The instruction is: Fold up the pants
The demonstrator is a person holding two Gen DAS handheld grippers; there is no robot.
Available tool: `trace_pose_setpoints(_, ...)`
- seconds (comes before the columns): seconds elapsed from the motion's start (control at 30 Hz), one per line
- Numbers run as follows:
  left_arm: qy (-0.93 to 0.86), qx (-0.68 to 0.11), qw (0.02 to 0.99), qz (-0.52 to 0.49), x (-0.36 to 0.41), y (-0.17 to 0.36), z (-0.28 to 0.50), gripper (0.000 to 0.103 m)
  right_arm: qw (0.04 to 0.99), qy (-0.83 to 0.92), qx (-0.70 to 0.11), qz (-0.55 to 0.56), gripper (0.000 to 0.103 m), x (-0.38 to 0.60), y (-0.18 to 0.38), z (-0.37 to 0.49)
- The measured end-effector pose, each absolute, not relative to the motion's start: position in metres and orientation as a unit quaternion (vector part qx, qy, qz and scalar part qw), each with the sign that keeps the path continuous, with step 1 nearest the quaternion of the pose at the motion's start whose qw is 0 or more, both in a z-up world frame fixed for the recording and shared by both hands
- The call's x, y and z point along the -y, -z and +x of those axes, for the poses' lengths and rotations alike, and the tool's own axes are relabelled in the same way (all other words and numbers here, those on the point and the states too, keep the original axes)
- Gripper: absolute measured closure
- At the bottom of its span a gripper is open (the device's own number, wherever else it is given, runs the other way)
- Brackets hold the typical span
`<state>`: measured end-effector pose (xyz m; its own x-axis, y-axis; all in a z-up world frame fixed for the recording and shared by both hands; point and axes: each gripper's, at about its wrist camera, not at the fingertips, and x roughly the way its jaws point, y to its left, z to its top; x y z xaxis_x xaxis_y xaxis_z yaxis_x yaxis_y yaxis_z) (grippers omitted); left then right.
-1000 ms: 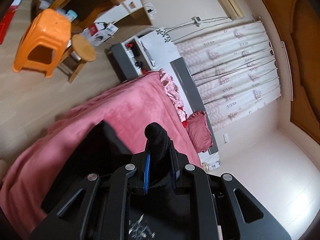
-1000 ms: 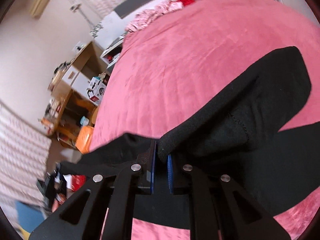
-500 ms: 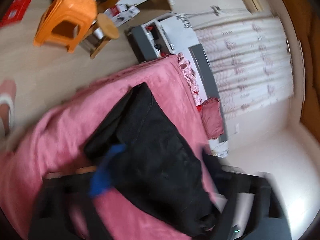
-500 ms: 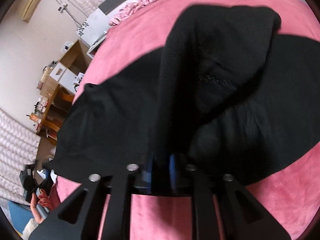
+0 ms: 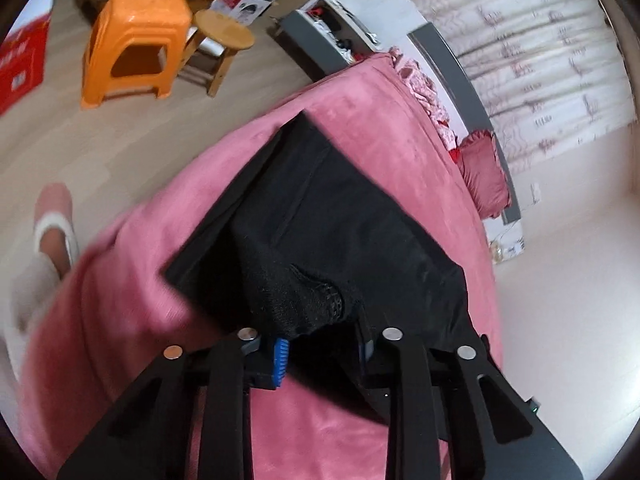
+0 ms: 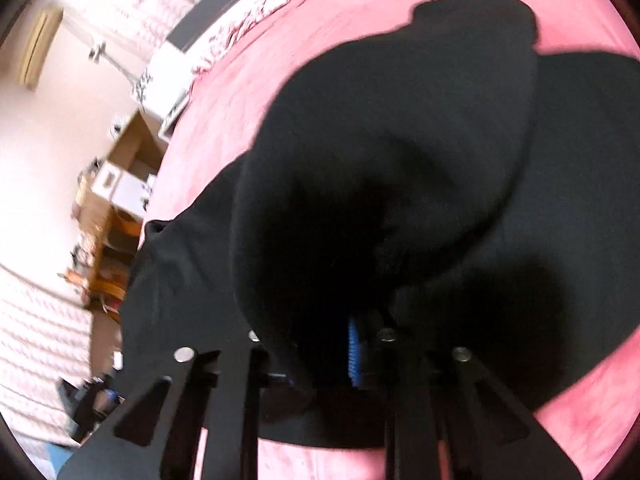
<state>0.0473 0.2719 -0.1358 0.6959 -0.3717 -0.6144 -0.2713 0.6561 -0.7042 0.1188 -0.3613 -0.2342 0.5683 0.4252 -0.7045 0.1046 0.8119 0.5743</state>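
on pink bed, black pants between both parted tongs, ungripped.

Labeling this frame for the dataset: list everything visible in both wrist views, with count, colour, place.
pants: 1, black, lying on the bed, partly folded
bed cover: 1, pink, under the pants
pillow: 1, red, at the head of the bed
plastic stool: 1, orange, on the floor
wooden stool: 1, tan, beside the orange one
red box: 1, floor, far left
curtains: white patterned, behind the bed
foot: 1, in a slipper, on the floor beside the bed
left gripper: fingers apart, over the pants' edge
right gripper: fingers apart, fabric draped over them
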Motion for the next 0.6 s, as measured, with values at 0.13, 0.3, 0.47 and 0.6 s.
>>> trace_pose_setpoints(0.13,0.069,-0.338,0.854,-0.39,-0.277,0.081,0.078,0.081,0.858,-0.121,-0.394,0.307,0.092,0.37,0.179,0.13)
trace_pose_setpoints(0.3,0.078,-0.307,0.875,-0.367,-0.28,0.06,0.083,0.081,0.887,-0.141,-0.329,0.293,0.091,0.378,0.141,0.109)
trace_pose_setpoints(0.47,0.031,-0.377,0.858,-0.349,-0.283,0.128,0.064,0.081,0.873,-0.119,-0.387,0.273,0.091,0.379,0.194,0.087)
trace_pose_setpoints(0.6,0.007,-0.401,0.839,-0.368,-0.291,0.169,0.049,0.081,0.851,-0.1,-0.43,0.283,0.092,0.393,0.238,0.085)
